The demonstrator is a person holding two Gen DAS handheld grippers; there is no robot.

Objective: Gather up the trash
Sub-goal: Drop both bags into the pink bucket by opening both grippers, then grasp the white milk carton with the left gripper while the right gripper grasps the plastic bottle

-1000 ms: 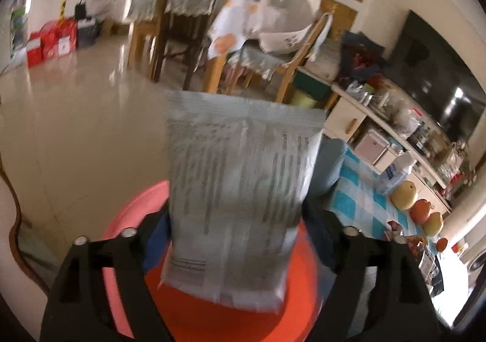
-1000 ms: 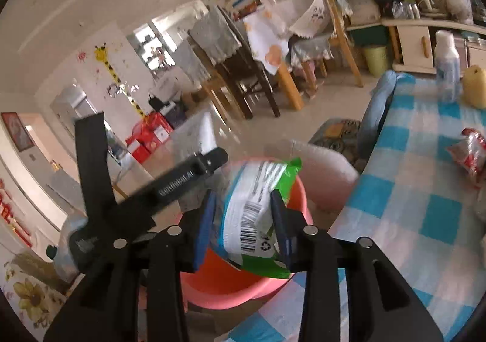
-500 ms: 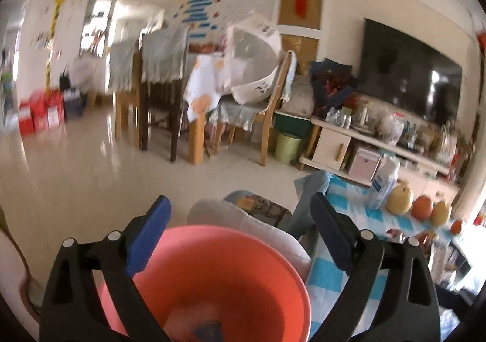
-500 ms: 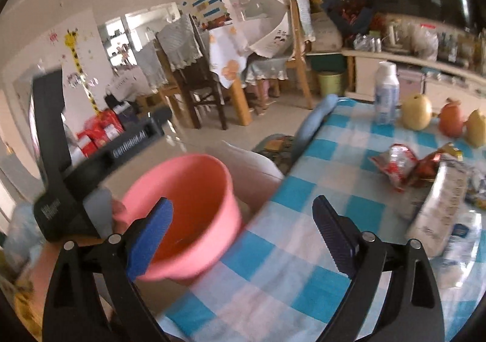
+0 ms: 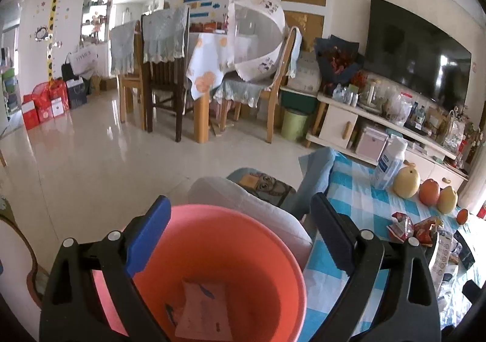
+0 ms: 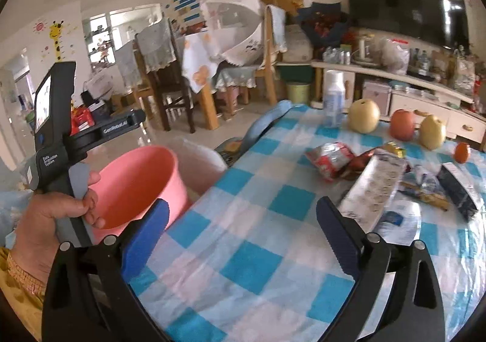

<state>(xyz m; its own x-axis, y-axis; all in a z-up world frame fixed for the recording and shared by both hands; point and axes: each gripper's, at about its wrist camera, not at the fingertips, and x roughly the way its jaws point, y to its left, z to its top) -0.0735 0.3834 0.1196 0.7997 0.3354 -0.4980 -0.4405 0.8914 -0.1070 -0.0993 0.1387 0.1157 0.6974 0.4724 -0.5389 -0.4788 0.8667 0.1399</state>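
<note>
A pink bucket (image 5: pixel 273 253) stands off the table's left edge and holds a flat wrapper (image 5: pixel 203 311). My left gripper (image 5: pixel 240 238) is open and empty right above the bucket. The bucket also shows in the right wrist view (image 6: pixel 136 184). My right gripper (image 6: pixel 240 238) is open and empty over the blue-checked tablecloth (image 6: pixel 243 266). Trash lies on the table to its right: a silver packet (image 6: pixel 373 184), a red wrapper (image 6: pixel 329 156), a dark packet (image 6: pixel 458 187) and a white wrapper (image 6: pixel 401 220).
A white bottle (image 6: pixel 334 95), two pears (image 6: pixel 363 115), an orange fruit (image 6: pixel 402 124) and a small orange (image 6: pixel 461 152) stand along the table's far side. A white bin (image 5: pixel 258 208) stands behind the bucket. Dining chairs (image 5: pixel 161 74) and a TV cabinet (image 5: pixel 379 126) are beyond.
Both grippers opened and dropped their packets into the bucket. The right gripper then swung right over the table. The left gripper stays above the bucket.
</note>
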